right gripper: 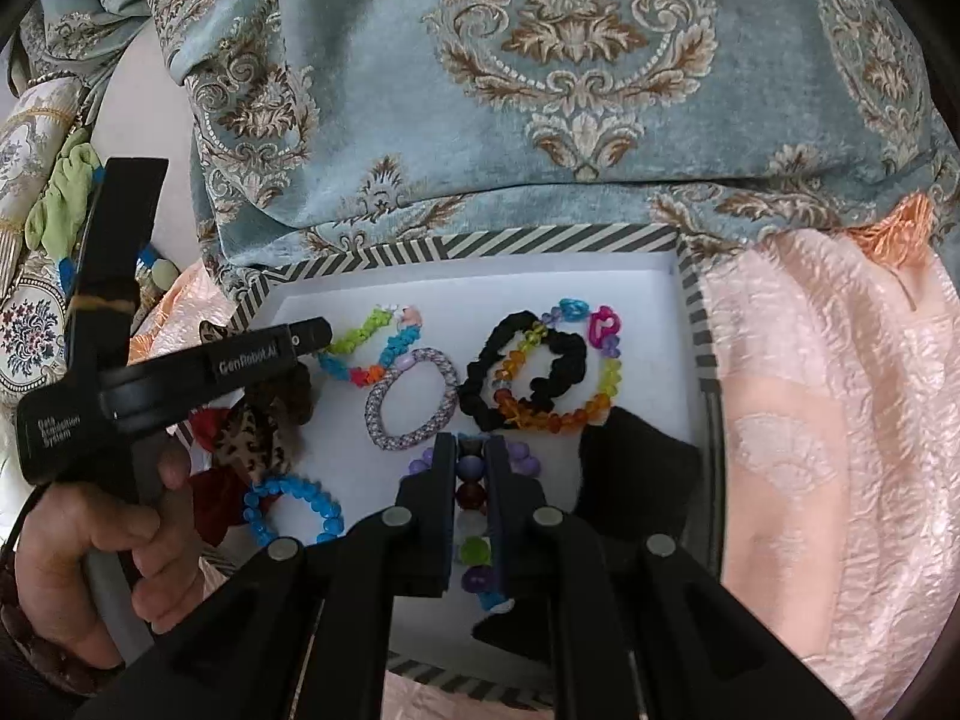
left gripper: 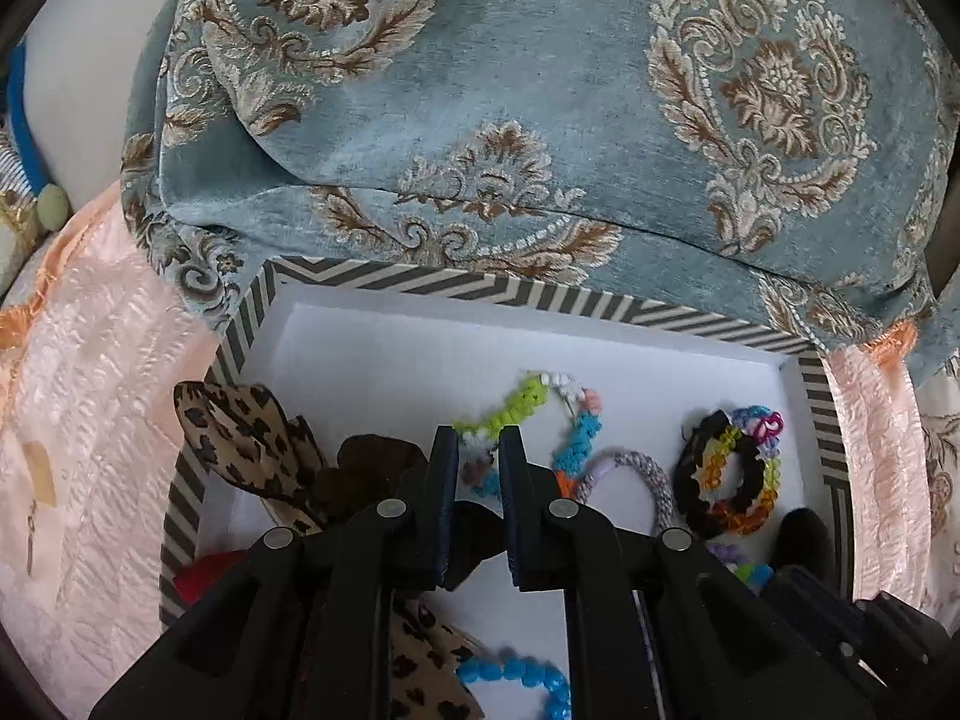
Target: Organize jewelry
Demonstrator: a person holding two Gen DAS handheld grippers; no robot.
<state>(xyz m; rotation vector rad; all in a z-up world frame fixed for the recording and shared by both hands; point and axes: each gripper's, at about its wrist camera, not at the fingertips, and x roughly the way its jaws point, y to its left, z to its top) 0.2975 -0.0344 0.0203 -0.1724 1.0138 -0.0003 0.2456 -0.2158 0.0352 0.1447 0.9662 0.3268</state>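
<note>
I find the striped box (right gripper: 690, 276) on the peach bedspread (right gripper: 840, 420), against a blue damask cushion (right gripper: 540, 120). My right gripper (right gripper: 471, 450) has its fingers clamped on a mixed-bead bracelet (right gripper: 471, 501) over the box floor. My left gripper (left gripper: 480, 444) hangs over the box with fingers together, holding nothing I can see. Inside lie a black scrunchie (right gripper: 528, 372), grey woven band (right gripper: 414, 399), blue bead bracelet (right gripper: 294, 510) and leopard scrunchie (left gripper: 240, 426).
</note>
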